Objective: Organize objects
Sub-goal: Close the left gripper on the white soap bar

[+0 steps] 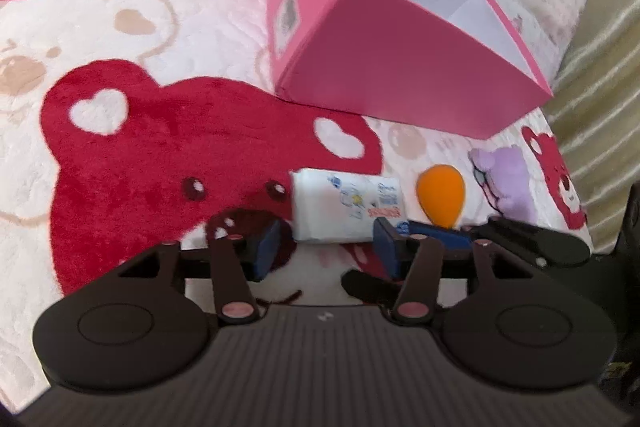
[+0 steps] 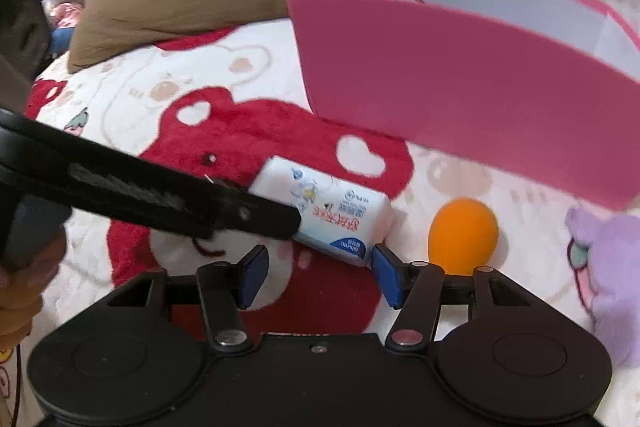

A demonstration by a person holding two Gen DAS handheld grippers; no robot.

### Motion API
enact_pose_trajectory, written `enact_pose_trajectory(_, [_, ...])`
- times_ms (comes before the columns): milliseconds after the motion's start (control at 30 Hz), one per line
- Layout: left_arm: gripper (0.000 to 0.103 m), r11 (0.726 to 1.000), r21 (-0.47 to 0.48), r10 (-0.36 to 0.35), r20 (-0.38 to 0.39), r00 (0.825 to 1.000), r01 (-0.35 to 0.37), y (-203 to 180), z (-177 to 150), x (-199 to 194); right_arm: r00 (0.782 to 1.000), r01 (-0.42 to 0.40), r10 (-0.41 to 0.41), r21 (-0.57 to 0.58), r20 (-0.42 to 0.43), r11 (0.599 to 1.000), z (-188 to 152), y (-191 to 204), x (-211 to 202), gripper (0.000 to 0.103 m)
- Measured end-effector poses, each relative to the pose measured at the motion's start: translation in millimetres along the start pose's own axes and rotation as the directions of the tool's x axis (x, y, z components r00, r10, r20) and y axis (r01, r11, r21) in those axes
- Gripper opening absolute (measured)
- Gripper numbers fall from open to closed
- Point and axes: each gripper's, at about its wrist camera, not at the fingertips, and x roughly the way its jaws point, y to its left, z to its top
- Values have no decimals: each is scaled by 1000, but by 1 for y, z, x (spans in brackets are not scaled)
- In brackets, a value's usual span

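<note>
Bedding printed with red bears carried everything. On the blanket [image 2: 132, 99] a tissue pack [image 2: 328, 219] and an orange sponge [image 2: 463, 235] lay loose, just before the pink box [image 2: 460, 83], which already held something. Left claw [image 1: 326, 245] and right claw [image 2: 320, 277] gaped, gripping nothing; the packing looked part done.

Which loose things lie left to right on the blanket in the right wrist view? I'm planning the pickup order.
Tissue pack → orange sponge egg → purple plush toy.
</note>
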Motion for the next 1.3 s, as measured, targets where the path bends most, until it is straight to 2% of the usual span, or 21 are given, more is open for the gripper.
enact_pose_trajectory(167, [51, 999, -50, -19, 49, 999, 22, 11, 6, 3, 1000, -1, 1, 22, 2, 1000, -4, 0, -1, 70])
enact_pose_trajectory(267, [51, 999, -40, -28, 67, 997, 30, 14, 9, 8, 1000, -19, 18, 46, 23, 999, -1, -2, -4, 73])
enact_pose_trajectory(333, [49, 998, -55, -37, 52, 998, 40, 16, 11, 10, 999, -23, 22, 44, 26, 999, 1, -2, -3, 74])
enact_pose_trajectory(433, [36, 993, -75, -86, 27, 996, 88, 17, 12, 10, 1000, -24, 23, 37, 12, 999, 3, -1, 3, 74])
enact_pose_trajectory(567, [36, 991, -100, -96, -23, 995, 94, 13, 6, 11, 1000, -22, 21, 54, 16, 998, 5, 1, 4, 78])
enact_pose_trajectory(667, [36, 967, -208, -165, -61, 984, 149, 18, 1, 15, 1000, -10, 10, 65, 7, 998, 2, 1, 5, 86])
enact_pose_trajectory(733, [35, 943, -272, -222, -92, 971, 190, 22, -2, 22, 1000, 1, 0, 42, -5, 999, -2, 2, 7, 87])
enact_pose_trajectory(767, [35, 940, -286, -222, -101, 970, 186, 21, -5, 24, 1000, 3, -3, 24, -1, 1000, -4, 4, 8, 87])
enact_pose_trajectory(900, [36, 976, -179, -140, -90, 986, 123, 4, -5, 21, 1000, 18, -18, -5, 1, 1000, -5, 7, 11, 87])
enact_pose_trajectory(1000, [38, 982, -162, -111, -77, 991, 98, 2, -3, 16, 1000, 11, -11, 22, 4, 1000, -4, 2, 12, 88])
enact_pose_trajectory(1167, [50, 994, -105, -10, -17, 1000, 8, 4, 4, -2, 1000, 9, -8, 9, -7, 1000, -2, 2, 10, 88])
enact_pose_trajectory(1267, [45, 992, -125, -17, -13, 1000, 15, 10, 5, 1, 1000, 2, -2, 15, -6, 1000, -1, 4, 9, 88])
enact_pose_trajectory(1300, [37, 990, -135, -29, -26, 999, 25, 13, 4, 5, 1000, -5, 5, 20, -4, 1000, -1, 4, 8, 89])
